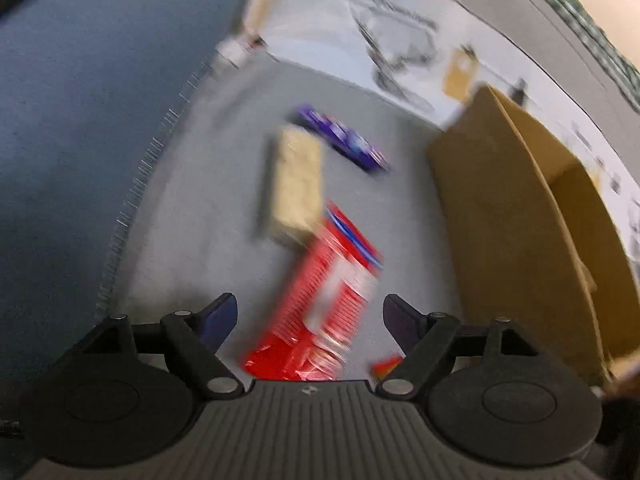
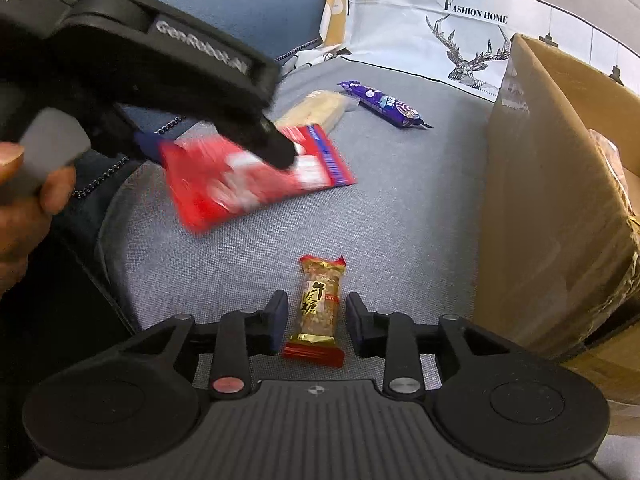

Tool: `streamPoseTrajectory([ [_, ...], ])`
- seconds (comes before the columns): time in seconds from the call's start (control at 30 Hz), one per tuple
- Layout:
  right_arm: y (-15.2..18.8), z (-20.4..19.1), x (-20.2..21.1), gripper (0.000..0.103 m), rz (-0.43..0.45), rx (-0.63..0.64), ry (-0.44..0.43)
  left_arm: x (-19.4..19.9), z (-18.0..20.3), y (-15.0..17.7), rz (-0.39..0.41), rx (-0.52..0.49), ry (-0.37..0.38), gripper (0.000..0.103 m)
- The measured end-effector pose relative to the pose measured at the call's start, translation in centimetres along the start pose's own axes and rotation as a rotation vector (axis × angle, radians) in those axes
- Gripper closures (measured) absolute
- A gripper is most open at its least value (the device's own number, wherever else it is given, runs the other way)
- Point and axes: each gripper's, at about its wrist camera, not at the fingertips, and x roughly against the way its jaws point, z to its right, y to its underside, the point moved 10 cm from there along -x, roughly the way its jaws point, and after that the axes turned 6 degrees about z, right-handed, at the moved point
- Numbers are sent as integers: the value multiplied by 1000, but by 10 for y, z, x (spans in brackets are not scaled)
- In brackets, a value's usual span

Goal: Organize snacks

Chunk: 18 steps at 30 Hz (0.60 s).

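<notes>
A red snack packet (image 1: 324,300) (image 2: 256,176) lies on the grey cushion. My left gripper (image 1: 308,320) is open, its fingers either side of the packet's near end; in the right wrist view it (image 2: 224,148) hovers over the packet. A beige wafer bar (image 1: 296,184) (image 2: 316,108) and a purple bar (image 1: 344,140) (image 2: 384,104) lie beyond. My right gripper (image 2: 316,320) is open, its fingers flanking a small gold peanut candy (image 2: 320,308) without touching it.
An open cardboard box (image 1: 520,220) (image 2: 560,184) stands to the right. A white printed pillow (image 2: 440,24) leans at the back. A blue cushion (image 1: 100,100) lies to the left of the grey cushion (image 2: 400,220).
</notes>
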Motion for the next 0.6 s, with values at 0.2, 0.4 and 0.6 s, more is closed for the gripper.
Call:
streamPoseTrajectory([
  [0.2,0,2,-1,68,8,-11,6,-1,11,1,15,-67,-3,18],
  [0.4,2,1,-4,68,-3,-12,13,-20,47,17,-39,-268,75,18],
  [0.6,5,2,-5,65,-13,-1,19,-50,62,30,-88,-350,48,9],
])
